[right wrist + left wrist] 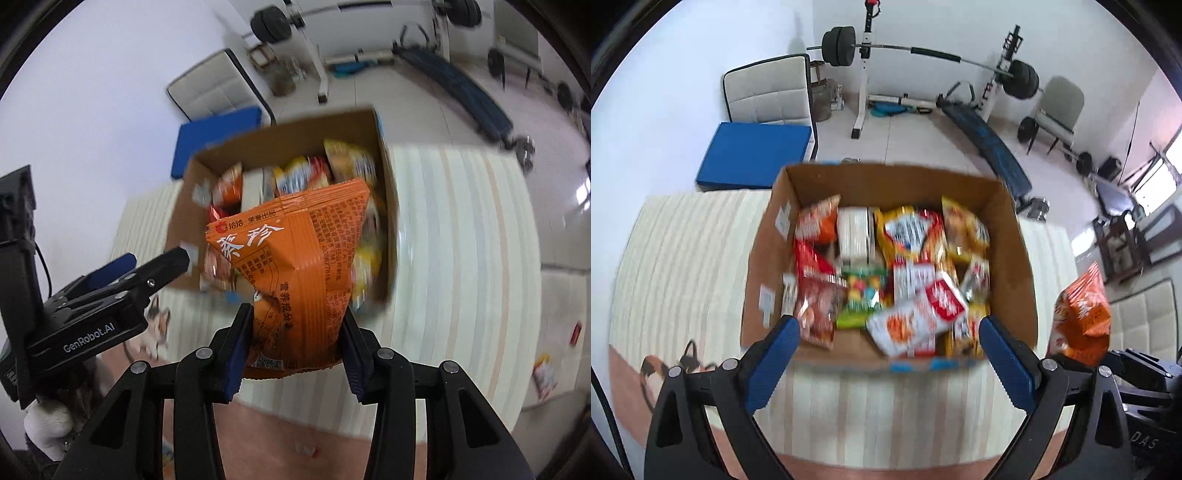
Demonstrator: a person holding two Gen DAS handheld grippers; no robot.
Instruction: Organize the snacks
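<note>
Through the left camera, our left gripper (886, 332) hangs wide and empty above the cardboard box (1012, 236), crowded with snack packets; most sorting looks undone. Through the right camera, our right gripper (295, 332) clamps an orange packet (295, 258) above the box, whose walls hem it, striped cloth (461, 240) lying free alongside.

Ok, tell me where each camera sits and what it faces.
Left wrist: sits on the left hand-held gripper, angled down at the cardboard box of snacks; its two blue pads stand open with nothing between them.
Right wrist: sits on the right hand-held gripper, angled down over the striped mat; its pads clamp an orange snack bag.
Shared: the box, the orange bag at the left view's right edge, the barbell rack; the right view also shows the left gripper.
</note>
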